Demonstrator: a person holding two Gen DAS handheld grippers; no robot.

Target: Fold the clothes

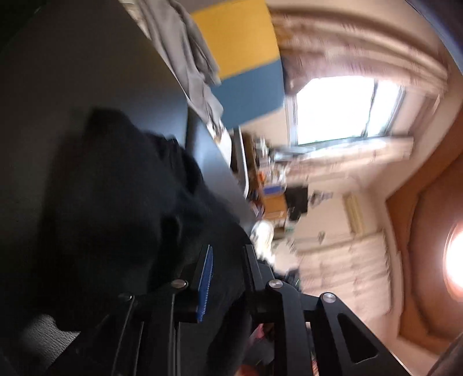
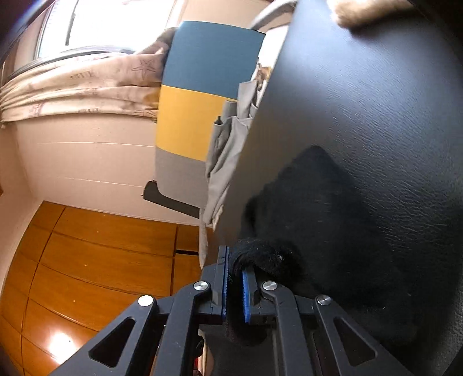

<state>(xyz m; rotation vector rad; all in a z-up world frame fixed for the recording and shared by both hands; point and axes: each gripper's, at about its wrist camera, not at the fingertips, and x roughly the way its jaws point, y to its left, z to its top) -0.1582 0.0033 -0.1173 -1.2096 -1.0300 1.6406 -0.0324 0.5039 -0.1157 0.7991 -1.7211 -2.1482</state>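
Observation:
A black garment [image 1: 121, 202] lies on the dark leather-like table [image 1: 72, 63]; both views are rolled sideways. My left gripper [image 1: 228, 254] is shut on a bunched part of the black garment, which fills the gap between its blue-padded fingers. In the right wrist view the same black garment [image 2: 318, 219] spreads over the table [image 2: 376, 86]. My right gripper [image 2: 234, 263] is shut on a thick rolled edge of the garment at the table's edge.
A grey fabric organizer [image 2: 228, 150] hangs off the table's edge, next to a blue, yellow and grey panel [image 2: 196, 95]. A tan furry thing [image 2: 364, 11] lies at the table's far end. Wooden floor [image 2: 86, 260], curtains [image 2: 72, 86] and a window [image 1: 338, 110] surround the table.

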